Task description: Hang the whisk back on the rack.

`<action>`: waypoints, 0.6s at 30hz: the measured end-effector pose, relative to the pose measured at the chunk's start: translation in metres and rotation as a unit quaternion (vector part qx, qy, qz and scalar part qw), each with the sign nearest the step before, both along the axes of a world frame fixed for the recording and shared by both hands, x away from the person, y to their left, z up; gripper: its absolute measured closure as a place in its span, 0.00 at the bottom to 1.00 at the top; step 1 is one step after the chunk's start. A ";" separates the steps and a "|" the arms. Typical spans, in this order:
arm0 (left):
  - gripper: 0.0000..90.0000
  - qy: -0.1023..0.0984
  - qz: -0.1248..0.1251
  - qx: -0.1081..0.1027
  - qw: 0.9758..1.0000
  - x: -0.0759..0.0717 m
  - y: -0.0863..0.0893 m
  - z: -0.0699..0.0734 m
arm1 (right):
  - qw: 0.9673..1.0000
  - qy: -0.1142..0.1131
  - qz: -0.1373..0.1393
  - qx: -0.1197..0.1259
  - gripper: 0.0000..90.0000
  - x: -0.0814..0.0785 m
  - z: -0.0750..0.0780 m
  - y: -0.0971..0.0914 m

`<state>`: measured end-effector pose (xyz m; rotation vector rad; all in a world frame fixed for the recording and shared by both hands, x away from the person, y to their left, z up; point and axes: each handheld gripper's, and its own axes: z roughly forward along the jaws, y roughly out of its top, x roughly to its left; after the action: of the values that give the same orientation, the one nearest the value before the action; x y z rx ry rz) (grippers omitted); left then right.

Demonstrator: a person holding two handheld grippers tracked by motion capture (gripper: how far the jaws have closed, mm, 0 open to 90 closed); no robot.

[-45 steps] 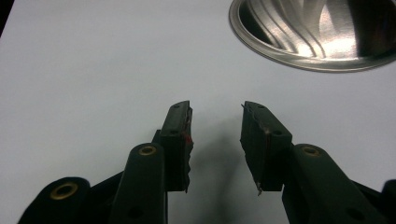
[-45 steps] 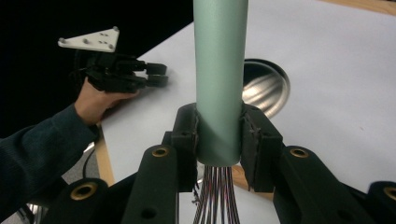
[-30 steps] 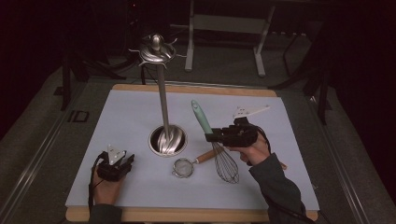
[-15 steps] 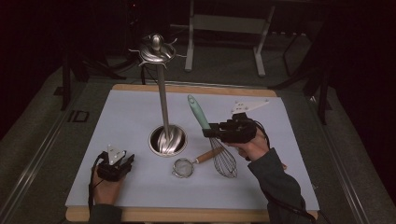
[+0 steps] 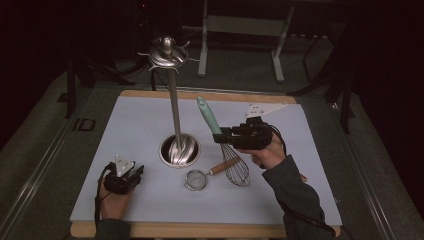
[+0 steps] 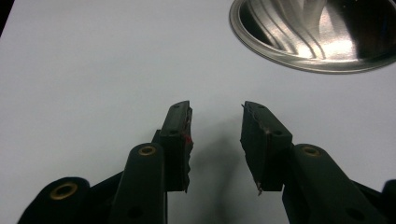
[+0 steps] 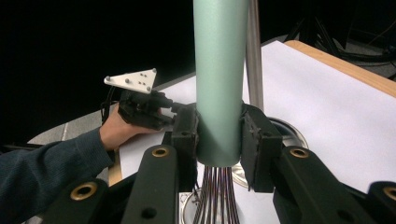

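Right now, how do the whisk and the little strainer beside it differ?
The whisk has a mint-green handle and a tall cage of wires; the small strainer has a wooden handle and a shallow round mesh bowl. The whisk is held nearly upright, its handle clamped in the right gripper, while the strainer lies flat and untouched on the white table cover. The whisk looks clearly larger. Both are handled kitchen utensils near the metal stand's base.
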<state>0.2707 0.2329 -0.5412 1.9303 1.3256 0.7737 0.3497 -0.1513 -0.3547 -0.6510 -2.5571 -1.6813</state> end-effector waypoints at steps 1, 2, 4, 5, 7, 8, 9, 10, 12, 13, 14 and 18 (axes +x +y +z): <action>0.70 0.000 0.000 0.000 1.000 0.000 0.000 0.000 | 1.000 -0.001 0.000 0.001 0.77 0.000 0.001 0.001; 0.70 0.000 0.000 0.000 1.000 0.000 0.000 0.000 | 1.000 -0.003 0.002 0.002 0.77 0.000 0.002 0.002; 0.70 0.000 0.000 0.000 1.000 0.000 0.000 0.000 | 1.000 -0.004 0.003 0.003 0.77 0.000 0.004 0.003; 0.70 0.000 0.000 0.000 1.000 0.000 0.000 0.000 | 1.000 -0.005 0.005 0.004 0.77 0.000 0.006 0.004; 0.70 0.000 0.000 0.000 1.000 0.000 0.000 0.000 | 1.000 -0.009 0.007 0.004 0.77 0.000 0.007 0.006; 0.70 0.000 0.000 0.000 1.000 0.000 0.000 0.000 | 1.000 -0.010 0.006 0.006 0.77 0.000 0.008 0.006; 0.70 0.000 0.000 0.000 1.000 0.000 0.000 0.000 | 1.000 -0.010 0.007 0.006 0.77 0.000 0.009 0.007; 0.70 0.000 0.000 0.000 1.000 0.000 0.000 0.000 | 1.000 -0.012 0.008 0.008 0.77 0.000 0.011 0.007; 0.70 0.000 0.000 0.000 1.000 0.000 0.000 0.000 | 1.000 -0.015 0.009 0.010 0.77 0.000 0.013 0.008; 0.70 0.000 0.000 0.000 1.000 0.000 0.000 0.000 | 1.000 -0.017 0.009 0.012 0.77 0.000 0.015 0.009; 0.70 0.000 0.000 0.000 1.000 0.000 0.000 0.000 | 1.000 -0.018 0.010 0.013 0.77 0.000 0.016 0.009; 0.70 0.000 0.000 0.000 1.000 0.000 0.000 0.000 | 0.999 -0.024 0.012 0.017 0.77 0.001 0.022 0.012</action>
<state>0.2706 0.2329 -0.5412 1.9305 1.3250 0.7740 0.3502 -0.1396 -0.3331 -0.5828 -2.5497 -1.7507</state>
